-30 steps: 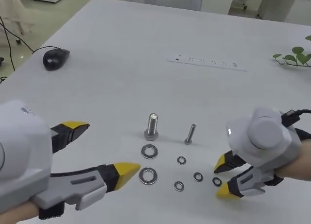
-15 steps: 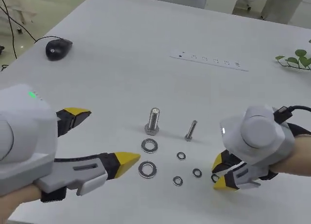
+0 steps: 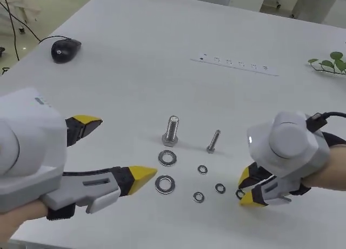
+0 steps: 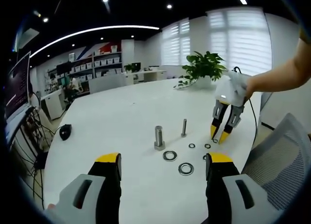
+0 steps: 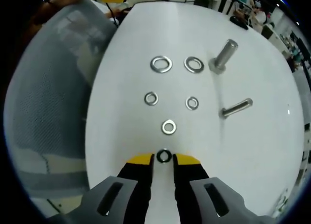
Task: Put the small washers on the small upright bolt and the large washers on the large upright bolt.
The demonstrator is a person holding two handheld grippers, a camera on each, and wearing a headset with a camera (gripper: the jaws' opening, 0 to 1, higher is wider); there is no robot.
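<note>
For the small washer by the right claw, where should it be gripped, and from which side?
Pinch the small washer across its outer rim, coming down from above: it lies flat on the table, leaving only the rim. The right claw straddles it.

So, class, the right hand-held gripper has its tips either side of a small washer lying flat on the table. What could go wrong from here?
1. The small washer lies thin and flat between the tips of the right hand-held gripper, so it may skid out rather than lift.
2. It could then knock the neighbouring washer.
3. The small upright bolt looks slim; a nudge while threading might topple it.
</note>
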